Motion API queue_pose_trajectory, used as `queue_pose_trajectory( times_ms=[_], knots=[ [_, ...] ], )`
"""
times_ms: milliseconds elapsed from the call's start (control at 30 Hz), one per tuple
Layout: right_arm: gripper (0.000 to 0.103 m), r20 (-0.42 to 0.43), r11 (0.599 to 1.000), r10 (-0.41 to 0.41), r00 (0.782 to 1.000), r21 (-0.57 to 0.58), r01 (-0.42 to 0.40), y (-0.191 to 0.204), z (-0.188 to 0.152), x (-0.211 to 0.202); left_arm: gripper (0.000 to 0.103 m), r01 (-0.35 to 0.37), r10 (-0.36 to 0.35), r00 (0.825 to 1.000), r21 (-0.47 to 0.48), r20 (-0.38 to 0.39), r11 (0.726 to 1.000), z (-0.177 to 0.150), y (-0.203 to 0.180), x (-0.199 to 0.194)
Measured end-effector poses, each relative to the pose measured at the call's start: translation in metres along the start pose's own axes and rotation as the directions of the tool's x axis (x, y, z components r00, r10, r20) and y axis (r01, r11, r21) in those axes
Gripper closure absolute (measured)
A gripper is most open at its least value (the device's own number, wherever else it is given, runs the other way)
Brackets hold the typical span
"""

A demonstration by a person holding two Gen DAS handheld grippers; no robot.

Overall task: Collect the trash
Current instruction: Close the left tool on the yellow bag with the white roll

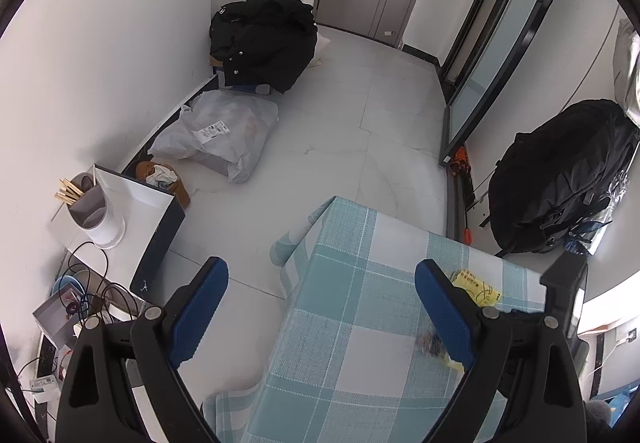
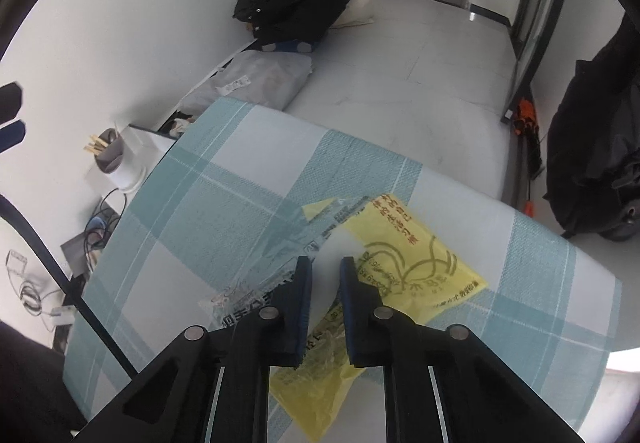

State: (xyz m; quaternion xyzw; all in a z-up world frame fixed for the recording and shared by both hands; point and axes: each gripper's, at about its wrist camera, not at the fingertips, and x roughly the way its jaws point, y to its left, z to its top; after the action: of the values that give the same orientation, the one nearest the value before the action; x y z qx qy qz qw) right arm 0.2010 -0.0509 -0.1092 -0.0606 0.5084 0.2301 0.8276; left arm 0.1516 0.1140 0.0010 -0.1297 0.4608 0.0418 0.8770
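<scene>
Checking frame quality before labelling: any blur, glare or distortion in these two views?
Left wrist: heavy fisheye bend with a dark vignette; motion smear on the wrapper beside the open left tool; yellow bag fairly sharp. Right wrist: same curvature; a soft blurred patch between the right tool fingers, over the yellow bag; clear film shows faint glare; lighting even.
</scene>
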Motion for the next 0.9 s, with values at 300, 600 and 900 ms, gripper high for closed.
queue_pose_trajectory(
  times_ms=[300, 600, 900],
  knots=[
    [0.097, -0.032, 0.989, 0.148, 0.988, 0.019, -0.148, 0.018, -0.04, -0.023, 0.01, 0.003, -0.003, 1.0, 0.021, -0.023, 1.0, -0.003, -0.004, 0.004],
    [0.097, 0.105, 0.979, 0.195, 0.975, 0.04, -0.2, 0.018, -0.047, -0.069, 0.01, 0.028, -0.021, 0.996, 0.077, -0.089, 0.997, -0.021, -0.007, 0.011],
    [0.097, 0.165, 0.984, 0.135, 0.977, 0.091, -0.151, -0.019, -0.08, -0.109, 0.01, 0.163, -0.114, 0.957, 0.169, -0.269, 0.972, -0.051, -0.046, 0.041]
  ],
)
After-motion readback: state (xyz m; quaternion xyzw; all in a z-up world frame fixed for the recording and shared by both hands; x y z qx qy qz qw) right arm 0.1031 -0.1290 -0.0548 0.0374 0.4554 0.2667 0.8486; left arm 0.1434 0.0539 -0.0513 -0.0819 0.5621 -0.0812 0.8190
